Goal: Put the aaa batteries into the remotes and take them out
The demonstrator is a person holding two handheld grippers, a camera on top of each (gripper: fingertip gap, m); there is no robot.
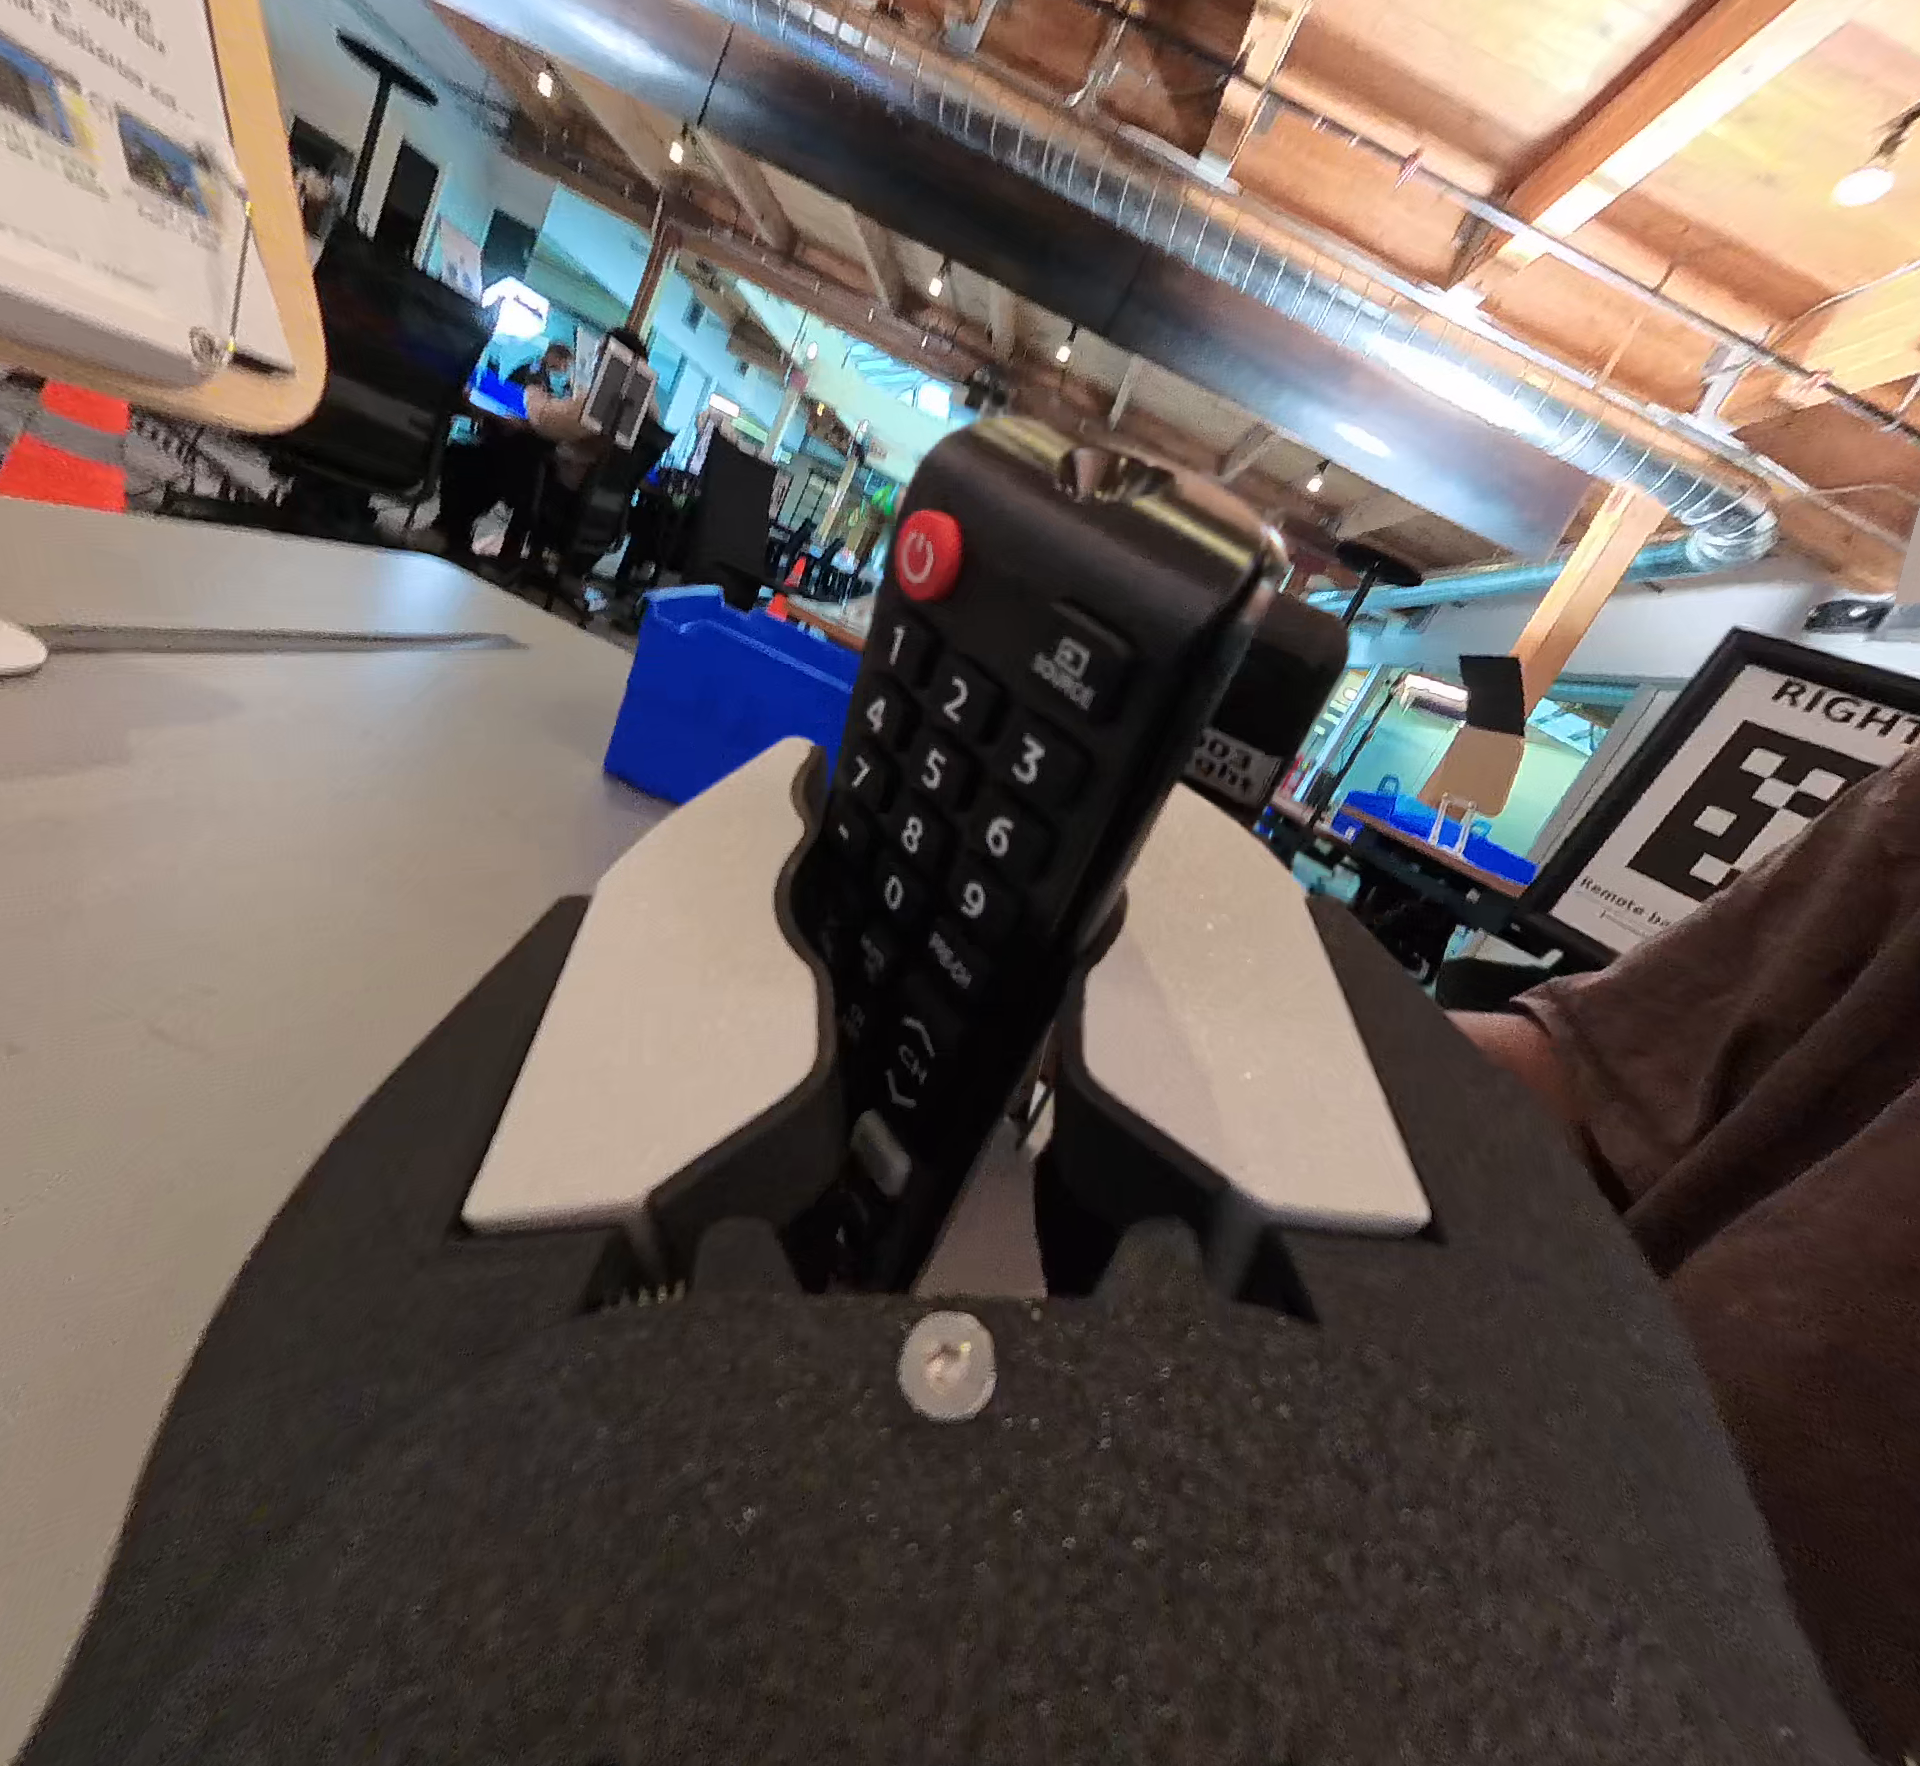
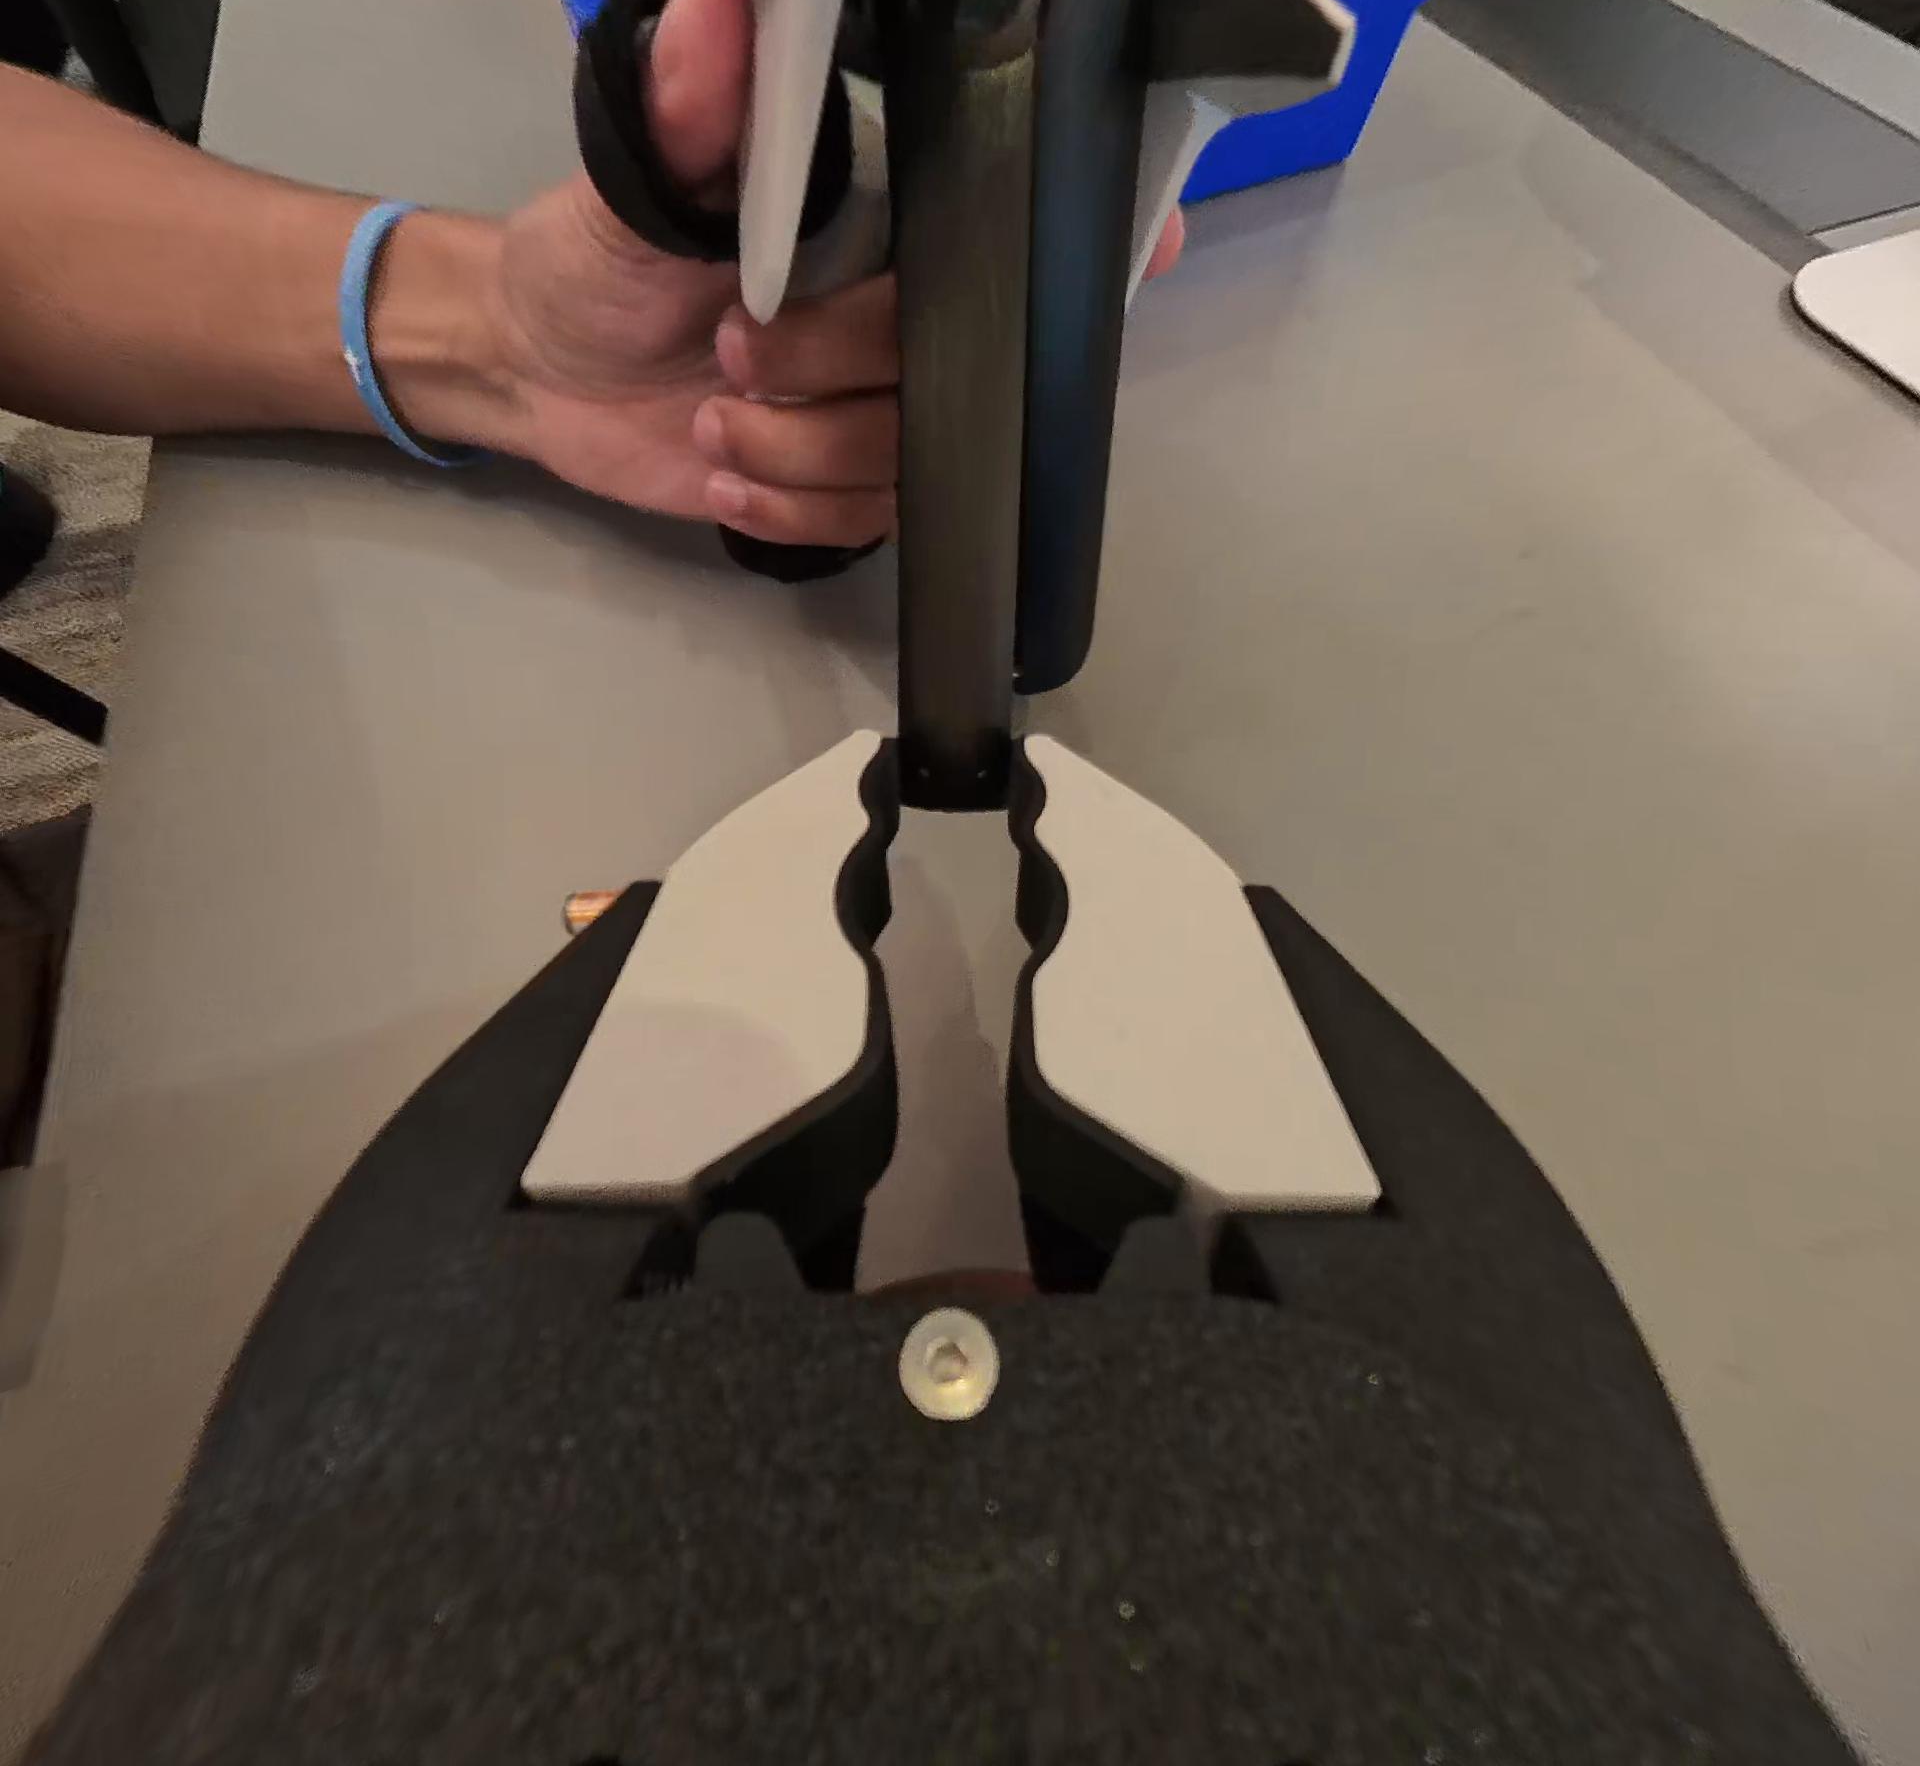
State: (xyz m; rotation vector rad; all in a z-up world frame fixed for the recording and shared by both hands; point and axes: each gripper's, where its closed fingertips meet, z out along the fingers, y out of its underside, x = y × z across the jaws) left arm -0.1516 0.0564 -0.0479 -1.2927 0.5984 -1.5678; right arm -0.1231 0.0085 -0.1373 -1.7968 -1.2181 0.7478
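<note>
**Obs. 1:** Left side first. Your left tongs (image 1: 982, 786) were clamped on the black remote (image 1: 966, 843), low on its body. The button face was turned to the camera and the top end was tilted up off the grey surface (image 1: 260, 833).

**Obs. 2:** Agreed. From the right wrist view, your hand (image 2: 623, 345) — blue wristband (image 2: 364, 334) on it — was wrapped around that tool's grip, holding the remote lengthwise toward your other tool.

**Obs. 1:** And the right one?

**Obs. 2:** Your right tongs (image 2: 951, 766) were nearly closed, the tips pinching the near end of the remote. So it was held at both ends, clear of the surface. A second black strip (image 2: 1070, 366) lay alongside it, touching. You could not tell from either view whether that was a cover or something else.

**Obs. 1:** Batteries?

**Obs. 2:** One battery (image 2: 587, 908) lay on the surface just beside the left finger of your right tongs, half hidden by it.

**Obs. 1:** The blue bin (image 1: 717, 698) stood beyond the remote, farther back on the surface.
</note>
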